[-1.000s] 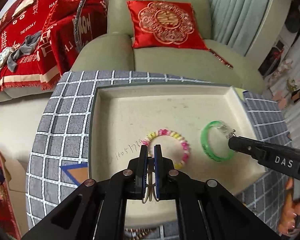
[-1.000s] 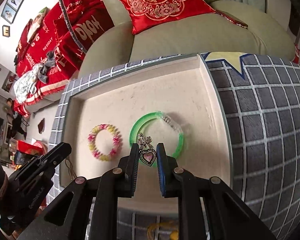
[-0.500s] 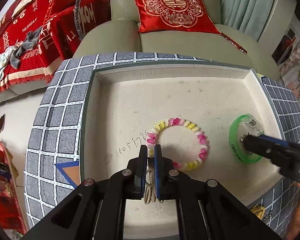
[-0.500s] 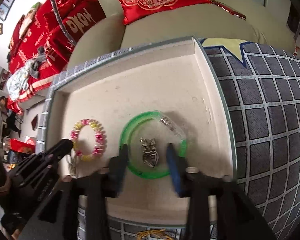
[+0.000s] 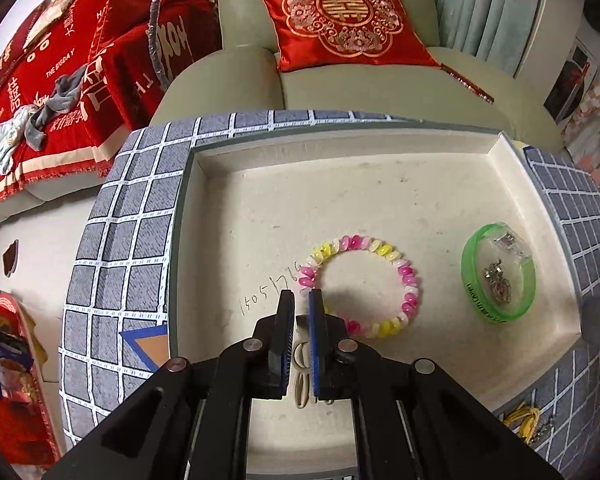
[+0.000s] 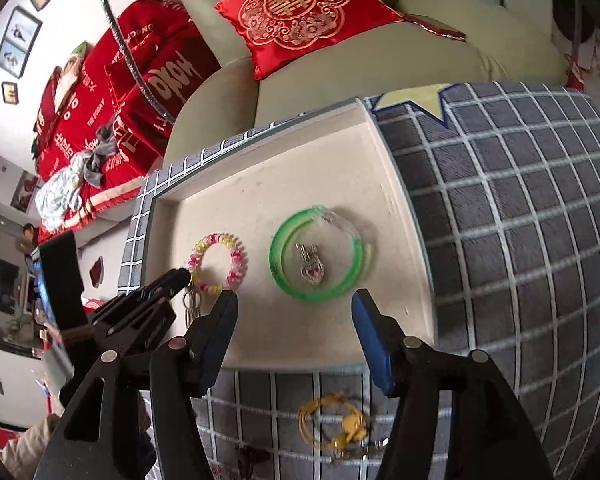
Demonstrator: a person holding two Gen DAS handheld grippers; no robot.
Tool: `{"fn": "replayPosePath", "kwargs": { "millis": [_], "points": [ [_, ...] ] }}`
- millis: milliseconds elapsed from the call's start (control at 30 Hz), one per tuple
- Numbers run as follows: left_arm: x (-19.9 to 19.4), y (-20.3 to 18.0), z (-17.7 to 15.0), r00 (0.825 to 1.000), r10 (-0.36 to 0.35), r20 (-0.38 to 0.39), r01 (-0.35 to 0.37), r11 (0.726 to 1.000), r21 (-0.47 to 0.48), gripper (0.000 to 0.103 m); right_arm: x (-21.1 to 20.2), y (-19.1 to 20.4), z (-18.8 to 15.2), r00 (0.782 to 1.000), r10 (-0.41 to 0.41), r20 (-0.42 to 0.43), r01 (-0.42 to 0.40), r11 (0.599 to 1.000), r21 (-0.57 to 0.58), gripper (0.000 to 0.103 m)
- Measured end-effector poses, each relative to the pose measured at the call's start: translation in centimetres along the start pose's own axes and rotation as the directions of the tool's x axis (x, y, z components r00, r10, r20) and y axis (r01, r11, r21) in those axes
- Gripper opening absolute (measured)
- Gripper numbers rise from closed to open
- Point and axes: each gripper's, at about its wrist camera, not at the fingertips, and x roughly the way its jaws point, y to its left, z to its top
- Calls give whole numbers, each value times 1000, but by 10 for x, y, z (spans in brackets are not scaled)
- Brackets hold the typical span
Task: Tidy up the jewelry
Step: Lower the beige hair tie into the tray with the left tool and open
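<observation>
Jewelry is being sorted into a shallow cream tray (image 5: 228, 216) set on a counter covered by a grey checked cloth (image 5: 116, 248). At left, the left hand-held gripper (image 5: 298, 304) hangs low over the tray's near-left floor, its jaws pressed together on a small pale looped trinket (image 5: 300, 354) that dangles between and below them, apparently carried in for placement. Just to its right lies a pink-and-yellow bead bracelet (image 5: 404, 268), flat on the tray floor and close to the gripper tips, so a set-down here leaves little margin before the beads. Farther right, a green bangle (image 6: 280, 268) rests flat with a silver heart pendant (image 6: 312, 268) lying inside its ring, a grouping that looks deliberate. The right hand-held gripper (image 6: 294, 304) sits at the tray's near rim with its jaws spread wide and nothing between them. Bare floor fills the tray's far half, bounded by a raised wall. A yellow cord piece (image 6: 336, 424) waits on the cloth outside the near rim.
</observation>
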Motion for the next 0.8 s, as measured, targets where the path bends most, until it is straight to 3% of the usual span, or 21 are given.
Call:
{"fn": "replayPosePath", "kwargs": {
  "millis": [367, 400, 433, 467, 500, 567, 800],
  "points": [
    [-29, -3, -1, 998, -43, 44, 42, 999, 14, 23, -27, -9, -28, 1000, -19, 20, 18, 999, 32, 66],
    [-33, -3, -2, 998, -45, 48, 44, 999, 19, 33, -28, -9, -30, 1000, -21, 21, 20, 999, 31, 68],
    [-37, -3, -4, 998, -46, 48, 45, 999, 25, 93, -30, -8, -32, 999, -23, 22, 23, 999, 31, 68],
    [-40, -2, -5, 998, -32, 52, 31, 999, 21, 103, -32, -8, -34, 999, -25, 21, 25, 999, 32, 68],
    [-45, -2, -8, 997, -20, 79, 19, 1000, 22, 103, -33, -8, -36, 999, -25, 22, 25, 999, 34, 68],
    [-48, 0, -10, 996, -36, 81, 34, 999, 20, 103, -38, -8, -41, 999, -24, 31, 22, 999, 42, 83],
    [-73, 9, -40, 994, -11, 109, 8, 1000, 28, 103, -53, -4, -62, 998, -36, 58, 34, 999, 27, 91]
  ]
}}
